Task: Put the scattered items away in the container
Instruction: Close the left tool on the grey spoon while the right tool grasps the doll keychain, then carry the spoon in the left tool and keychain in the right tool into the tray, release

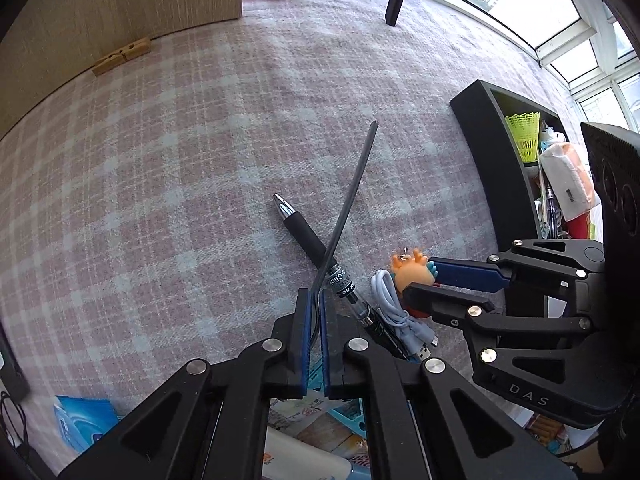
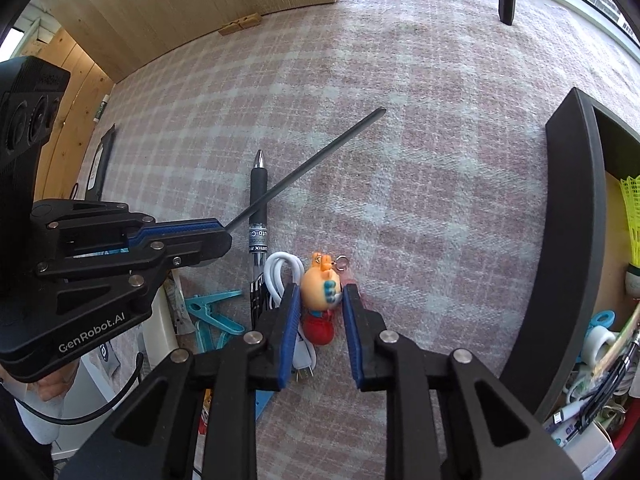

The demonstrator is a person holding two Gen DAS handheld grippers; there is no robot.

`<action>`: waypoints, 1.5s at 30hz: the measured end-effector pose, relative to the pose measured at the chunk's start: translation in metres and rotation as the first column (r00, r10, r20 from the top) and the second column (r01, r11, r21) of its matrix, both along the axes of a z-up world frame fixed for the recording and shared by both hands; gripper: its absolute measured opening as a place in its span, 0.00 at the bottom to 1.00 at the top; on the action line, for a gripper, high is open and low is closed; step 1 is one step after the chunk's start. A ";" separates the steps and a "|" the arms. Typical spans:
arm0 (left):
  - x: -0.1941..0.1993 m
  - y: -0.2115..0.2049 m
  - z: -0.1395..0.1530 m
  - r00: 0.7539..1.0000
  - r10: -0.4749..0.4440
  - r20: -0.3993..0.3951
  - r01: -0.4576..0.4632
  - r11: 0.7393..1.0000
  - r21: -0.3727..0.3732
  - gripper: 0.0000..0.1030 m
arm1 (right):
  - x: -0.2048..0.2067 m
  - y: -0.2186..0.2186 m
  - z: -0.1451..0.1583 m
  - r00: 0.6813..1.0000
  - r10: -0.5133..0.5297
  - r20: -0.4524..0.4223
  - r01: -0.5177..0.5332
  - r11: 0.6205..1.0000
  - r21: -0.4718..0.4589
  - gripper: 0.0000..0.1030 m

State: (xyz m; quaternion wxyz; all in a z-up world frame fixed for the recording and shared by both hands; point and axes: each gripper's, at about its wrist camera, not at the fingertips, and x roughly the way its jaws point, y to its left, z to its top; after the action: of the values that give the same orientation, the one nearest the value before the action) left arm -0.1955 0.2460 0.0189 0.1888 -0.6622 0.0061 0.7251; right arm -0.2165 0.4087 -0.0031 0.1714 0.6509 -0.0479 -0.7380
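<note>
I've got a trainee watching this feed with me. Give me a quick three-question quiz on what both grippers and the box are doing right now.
1. True or false: the left gripper is shut on the thin black stick.
2. What sits between the fingers of the right gripper? A) orange keychain figure B) black pen C) white cable
3. Fill in: the yellow shuttlecock lies inside the black ____.

Key: 1 true; 2 A, the pads close against its sides; 3 container.

left gripper (image 1: 316,320) clamped, right gripper (image 2: 320,312) half-closed
</note>
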 end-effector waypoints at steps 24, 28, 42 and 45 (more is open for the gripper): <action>0.011 0.070 0.095 0.989 0.012 -0.147 0.013 0.986 0.166 0.03 | 0.035 0.080 0.105 0.951 -0.241 -0.197 0.224 0.969 -0.104 0.20; 0.014 0.110 0.099 0.988 -0.007 -0.157 0.039 0.978 0.203 0.03 | 0.051 0.122 0.124 0.922 -0.305 -0.240 0.295 0.952 -0.076 0.20; 0.009 0.201 0.081 0.997 0.081 0.004 -0.078 0.939 0.334 0.03 | 0.096 0.250 0.140 0.807 -0.526 -0.268 0.534 0.844 -0.047 0.20; 0.007 0.215 0.067 0.997 0.051 0.054 -0.066 0.945 0.320 0.20 | 0.102 0.265 0.138 0.789 -0.551 -0.271 0.566 0.824 -0.028 0.20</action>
State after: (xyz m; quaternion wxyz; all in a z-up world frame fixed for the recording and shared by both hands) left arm -0.1887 0.4612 0.0863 0.2728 -0.6386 -0.1360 0.7066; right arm -0.1147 0.6739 0.1351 -0.0673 0.5066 -0.1943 -0.8373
